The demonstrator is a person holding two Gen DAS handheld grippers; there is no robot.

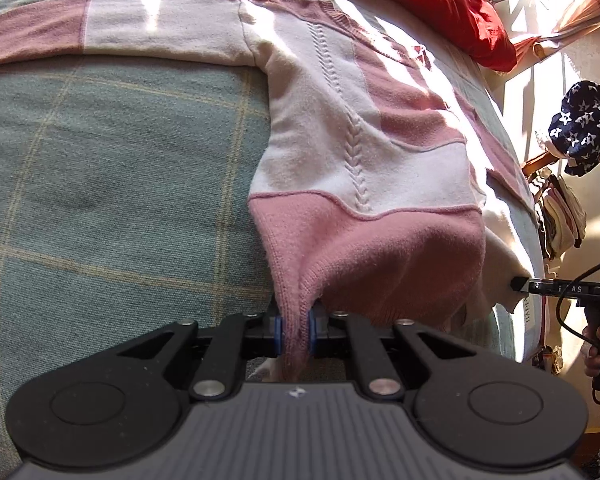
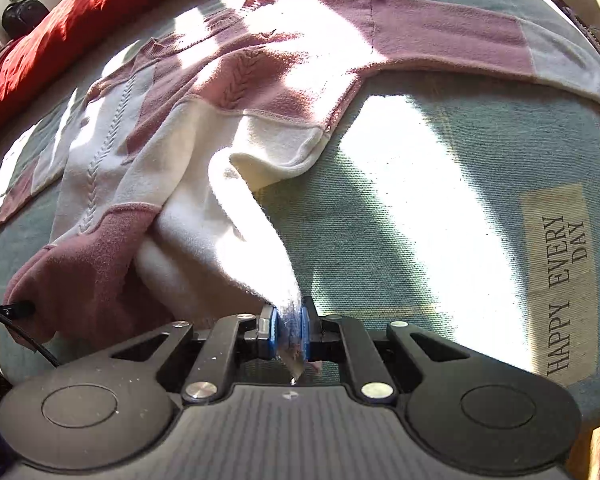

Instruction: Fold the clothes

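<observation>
We have the pink-and-cream sweater (image 1: 364,152) spread face-up on the green checked bedspread (image 1: 112,184), its body running from the centre of the left wrist view up toward the top edge, one sleeve stretched out to the upper left. Our left gripper (image 1: 296,330) at the lower centre of that view is closed on the pink ribbed hem corner, the knit bunched between the blue pads. In the right wrist view our right gripper (image 2: 288,334), lower centre, is clamped on the cream hem corner, a tongue of fabric rising from the pads toward the middle of the frame. The knit looks soft, light and limp: it drapes and puckers wherever we lift it, and it will stretch and sag between the two pinches instead of holding a line. We judge the hem corners a sound hold, since the ribbed edge is thicker and less likely to slip. The danger is pulling unevenly, which would drag the body askew or bring the sleeves along in wrinkles.
</observation>
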